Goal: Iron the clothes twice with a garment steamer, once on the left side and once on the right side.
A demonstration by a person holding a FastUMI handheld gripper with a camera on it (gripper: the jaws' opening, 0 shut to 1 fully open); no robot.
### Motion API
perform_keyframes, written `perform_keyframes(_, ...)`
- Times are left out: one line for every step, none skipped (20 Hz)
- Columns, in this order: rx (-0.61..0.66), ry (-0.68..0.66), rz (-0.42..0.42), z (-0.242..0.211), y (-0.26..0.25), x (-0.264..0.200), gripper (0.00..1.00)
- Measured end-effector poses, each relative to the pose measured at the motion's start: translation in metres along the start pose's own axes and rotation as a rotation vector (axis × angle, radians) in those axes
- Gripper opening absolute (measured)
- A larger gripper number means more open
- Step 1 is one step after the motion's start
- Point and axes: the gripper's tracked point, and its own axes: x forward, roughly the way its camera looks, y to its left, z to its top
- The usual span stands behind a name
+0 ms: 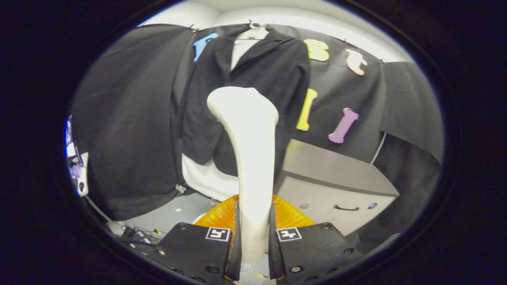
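The garment steamer [247, 158] stands upright between the two fingers of the gripper [253, 241], its cream-white handle rising from the pads and widening into a broad, rounded head well above them. Both black fingers [233, 237] press against the sides of the handle, so the gripper is clamped on the steamer. No brand or lettering can be read on the steamer's shell. Each finger block carries a small square black-and-white marker tag [218, 234] on its top face, a coded pattern and not readable text.

Just beyond the steamer's head hangs the black jacket [253, 75] on a pale hanger [255, 31], its lapels open over a white shirt [239, 49]; the shirt's white hem [206, 178] shows below the jacket's lower edge. The steamer head overlaps the jacket's lower front from this angle; whether it touches the cloth cannot be told.

Behind the fingers, low and close, sits an orange, ribbed translucent body [289, 215], partly hidden by the handle and the finger blocks. To the right beyond the fingers stands a grey cabinet [336, 178] with a dark drawer handle [346, 208]. To the left, on the pale floor [170, 213], lies a tangle of cables [136, 233]. Black cloth [130, 118] forms the wall behind the clothes.
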Motion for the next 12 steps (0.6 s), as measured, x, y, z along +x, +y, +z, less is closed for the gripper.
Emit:
perform_keyframes(0.020, 0.007, -0.015, -0.011, -0.021, -0.012, 0.30)
perform_keyframes(0.045, 0.015, -0.024, -0.022, -0.042, -0.024, 0.30)
perform_keyframes(0.071, 0.021, -0.030, -0.034, -0.061, -0.037, 0.30)
perform_keyframes(0.085, 0.029, -0.040, -0.046, -0.081, -0.049, 0.30)
perform_keyframes(0.103, 0.032, -0.050, -0.057, -0.100, -0.062, 0.30)
perform_keyframes(0.120, 0.034, -0.055, -0.068, -0.116, -0.074, 0.30)
perform_keyframes(0.138, 0.039, -0.059, -0.081, -0.131, -0.086, 0.30)
perform_keyframes(0.151, 0.048, -0.061, -0.093, -0.143, -0.096, 0.30)
perform_keyframes(0.158, 0.057, -0.061, -0.106, -0.154, -0.106, 0.30)
perform_keyframes(0.171, 0.065, -0.055, -0.115, -0.164, -0.117, 0.30)
perform_keyframes(0.185, 0.071, -0.049, -0.123, -0.169, -0.126, 0.30)
perform_keyframes(0.202, 0.078, -0.044, -0.133, -0.174, -0.135, 0.30)
